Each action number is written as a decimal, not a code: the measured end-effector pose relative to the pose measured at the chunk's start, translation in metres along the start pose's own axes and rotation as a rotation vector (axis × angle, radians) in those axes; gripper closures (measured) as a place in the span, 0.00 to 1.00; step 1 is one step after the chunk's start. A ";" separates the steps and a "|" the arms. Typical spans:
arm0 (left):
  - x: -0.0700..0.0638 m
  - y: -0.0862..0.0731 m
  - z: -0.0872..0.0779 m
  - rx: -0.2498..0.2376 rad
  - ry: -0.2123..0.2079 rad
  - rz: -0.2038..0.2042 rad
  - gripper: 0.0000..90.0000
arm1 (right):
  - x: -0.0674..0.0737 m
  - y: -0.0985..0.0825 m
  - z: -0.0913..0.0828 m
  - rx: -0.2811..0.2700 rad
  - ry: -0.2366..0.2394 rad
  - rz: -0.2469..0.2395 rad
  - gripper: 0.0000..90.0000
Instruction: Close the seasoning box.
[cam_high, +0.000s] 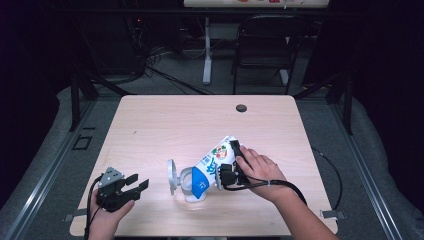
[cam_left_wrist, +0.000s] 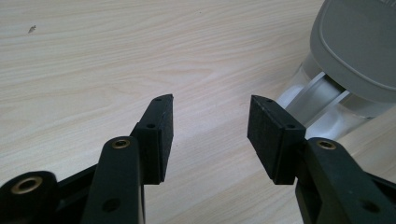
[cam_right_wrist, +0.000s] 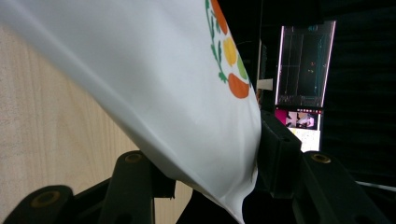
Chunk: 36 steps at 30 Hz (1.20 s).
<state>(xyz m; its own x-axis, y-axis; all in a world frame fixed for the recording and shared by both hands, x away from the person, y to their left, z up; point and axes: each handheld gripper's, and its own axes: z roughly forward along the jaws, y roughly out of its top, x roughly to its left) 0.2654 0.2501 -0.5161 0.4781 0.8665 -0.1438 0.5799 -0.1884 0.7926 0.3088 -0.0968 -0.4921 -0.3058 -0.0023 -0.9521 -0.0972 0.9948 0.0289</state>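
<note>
Pouch (cam_right_wrist: 154, 88) cut off (top, left); print unreadable.

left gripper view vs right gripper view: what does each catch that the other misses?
Left gripper view: open left claw over bare wood, beside the clear container with its grey flip lid open. Right gripper view: right claw clamped on the tilted white pouch, lit monitor behind. Both: the wooden table.

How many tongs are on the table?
2. The left tongs sit open near the front left corner, empty. The right tongs are right of the middle, squeezing a tilted pouch over a clear container.
</note>
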 end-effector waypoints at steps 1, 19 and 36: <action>0.000 0.000 0.000 0.000 0.000 0.000 0.57 | 0.000 0.000 0.000 0.000 0.000 0.000 0.61; 0.000 0.000 0.000 0.001 0.000 0.003 0.57 | 0.001 -0.001 0.000 -0.011 -0.005 0.005 0.61; 0.001 0.000 0.000 0.003 -0.001 0.001 0.57 | 0.000 0.000 -0.001 -0.001 -0.001 -0.008 0.61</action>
<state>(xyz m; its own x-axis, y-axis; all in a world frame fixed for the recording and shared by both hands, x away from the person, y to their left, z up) 0.2655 0.2508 -0.5157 0.4798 0.8655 -0.1437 0.5811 -0.1908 0.7911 0.3081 -0.0972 -0.4921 -0.3040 -0.0103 -0.9526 -0.1003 0.9947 0.0213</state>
